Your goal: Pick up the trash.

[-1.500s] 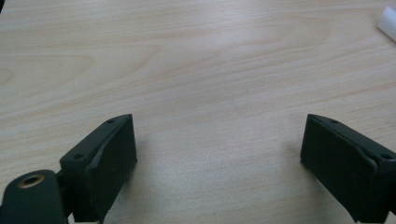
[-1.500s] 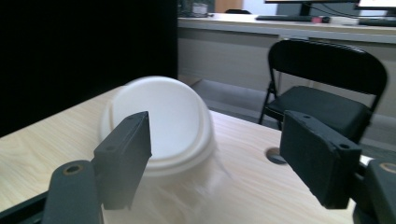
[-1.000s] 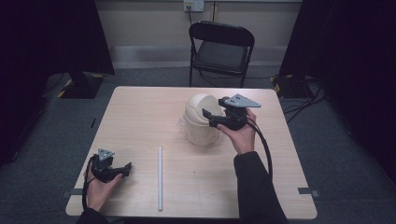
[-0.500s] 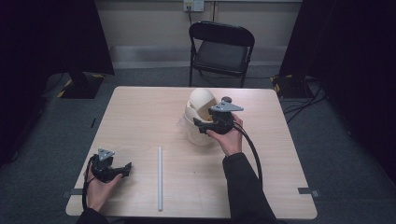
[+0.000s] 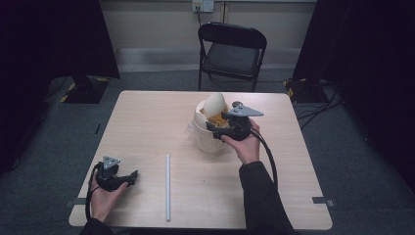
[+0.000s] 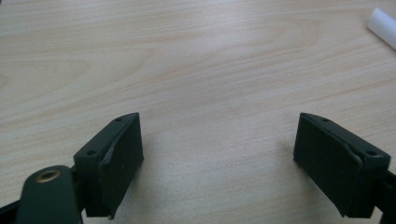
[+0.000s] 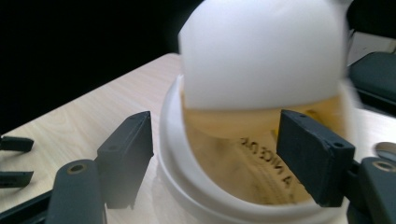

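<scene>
A white tub (image 5: 208, 137) stands at the middle of the table, its rounded white lid (image 5: 216, 104) tipped up at the far side. Yellowish material with dark print lies inside. My right gripper (image 5: 214, 128) is at the tub's right side, open, its jaws over the rim. In the right gripper view the open right gripper (image 7: 219, 149) straddles the tub's rim (image 7: 170, 140) below the raised lid (image 7: 261, 51). My left gripper (image 5: 133, 176) rests near the table's front left corner, and the left gripper (image 6: 219, 158) stands open over bare wood.
A thin white rod (image 5: 167, 186) lies lengthwise on the wooden table (image 5: 147, 117) between the two hands; the rod's end (image 6: 384, 25) shows at the top right of the left gripper view. A black folding chair (image 5: 232, 49) stands beyond the far edge.
My right gripper has moved left onto the tub, and the tub's lid has swung from a shut dome to standing up. The left gripper has not moved.
</scene>
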`<state>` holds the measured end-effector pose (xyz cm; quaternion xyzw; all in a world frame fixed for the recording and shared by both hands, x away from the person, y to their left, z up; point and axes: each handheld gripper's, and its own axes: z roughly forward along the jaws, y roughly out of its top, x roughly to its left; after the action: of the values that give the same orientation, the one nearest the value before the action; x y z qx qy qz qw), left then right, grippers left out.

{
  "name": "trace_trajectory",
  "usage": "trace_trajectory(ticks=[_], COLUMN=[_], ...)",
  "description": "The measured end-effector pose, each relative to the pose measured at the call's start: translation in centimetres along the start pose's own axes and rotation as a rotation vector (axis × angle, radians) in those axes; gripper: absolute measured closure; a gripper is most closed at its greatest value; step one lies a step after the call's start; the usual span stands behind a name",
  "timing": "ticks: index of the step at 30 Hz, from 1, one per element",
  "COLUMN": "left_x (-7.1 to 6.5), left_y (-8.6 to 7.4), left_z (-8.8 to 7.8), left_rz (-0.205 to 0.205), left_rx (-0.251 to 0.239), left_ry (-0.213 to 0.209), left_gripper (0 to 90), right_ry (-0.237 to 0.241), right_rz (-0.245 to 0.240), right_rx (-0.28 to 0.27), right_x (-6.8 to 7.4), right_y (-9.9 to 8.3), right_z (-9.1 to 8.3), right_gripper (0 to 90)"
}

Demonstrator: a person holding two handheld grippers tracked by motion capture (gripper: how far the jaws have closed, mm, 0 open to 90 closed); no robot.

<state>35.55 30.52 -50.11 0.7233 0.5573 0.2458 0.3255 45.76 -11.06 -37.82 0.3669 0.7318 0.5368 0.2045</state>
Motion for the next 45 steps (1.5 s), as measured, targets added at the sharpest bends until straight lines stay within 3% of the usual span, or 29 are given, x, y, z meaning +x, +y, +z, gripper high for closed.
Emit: trace_trajectory(ticks=[1,8,9,10,16,17,19,20,21,22,23,26,28,29,30,34,40,45], left_x=[0.0,-0.1,-0.1,-0.3,-1.4,-1.8,-2.7,-3.8,-3.8,-5.0,-5.0,-7.0,-9.0,-9.0,-10.2,-11.6,-12.1,-11.9], left_y=[0.0,-0.1,-0.1,-0.1,0.3,0.4,0.6,0.8,0.8,0.9,0.9,1.1,1.1,1.1,1.0,0.8,0.6,0.5], left_z=[0.0,-0.6,-0.6,-0.7,-1.1,-1.3,-1.7,-2.0,-2.0,-2.2,-2.2,-2.4,-2.3,-2.3,-2.2,-1.9,-1.8,-1.5], left_rz=[0.000,-0.006,-0.006,-0.021,-0.006,-0.009,0.007,0.024,0.024,0.040,0.040,0.055,0.076,0.076,0.087,0.107,0.128,0.151], left_rx=[0.000,-0.014,-0.014,-0.020,-0.042,-0.055,-0.074,-0.091,-0.091,-0.099,-0.099,-0.103,-0.091,-0.091,-0.078,-0.058,-0.029,0.001], left_ry=[0.000,-0.016,-0.016,-0.021,-0.052,-0.063,-0.079,-0.098,-0.098,-0.121,-0.121,-0.162,-0.215,-0.215,-0.235,-0.253,-0.247,-0.225], left_gripper=[19.8,36.5,37.4,38.4,42.4,43.3,43.8,44.7,45.7,46.4,47.1,48.1,48.9,49.2,49.2,49.2,50.9,58.5], right_ry=[0.000,-0.073,-0.073,-0.083,-0.152,-0.180,-0.192,-0.211,-0.211,-0.227,-0.227,-0.256,-0.267,-0.267,-0.270,-0.272,-0.269,-0.266], right_rz=[0.000,0.019,0.019,0.033,0.052,0.066,0.076,0.088,0.088,0.099,0.099,0.102,0.105,0.105,0.109,0.108,0.105,0.102], right_rx=[0.000,-0.056,-0.056,-0.061,-0.045,-0.040,-0.041,-0.033,-0.033,-0.014,-0.014,0.021,0.031,0.031,0.034,0.034,0.042,0.054], right_x=[0.0,-2.0,-2.0,-2.7,-4.5,-5.2,-5.5,-6.0,-6.0,-6.4,-6.4,-7.2,-7.5,-7.5,-7.6,-7.6,-7.5,-7.5], right_y=[0.0,-0.8,-0.8,-1.6,-4.5,-5.8,-6.4,-7.7,-7.7,-8.9,-8.9,-9.9,-10.4,-10.4,-10.6,-10.7,-10.7,-10.9], right_z=[0.0,-5.0,-5.0,-6.4,-9.4,-10.3,-10.7,-11.3,-11.3,-11.7,-11.7,-12.2,-12.5,-12.5,-12.6,-12.8,-12.7,-12.5], right_gripper=[27.0,26.0,26.0,26.1,26.3,26.4,26.4,26.7,26.7,26.7,26.7,26.7,26.7,26.7,26.7,26.7,26.7,26.7])
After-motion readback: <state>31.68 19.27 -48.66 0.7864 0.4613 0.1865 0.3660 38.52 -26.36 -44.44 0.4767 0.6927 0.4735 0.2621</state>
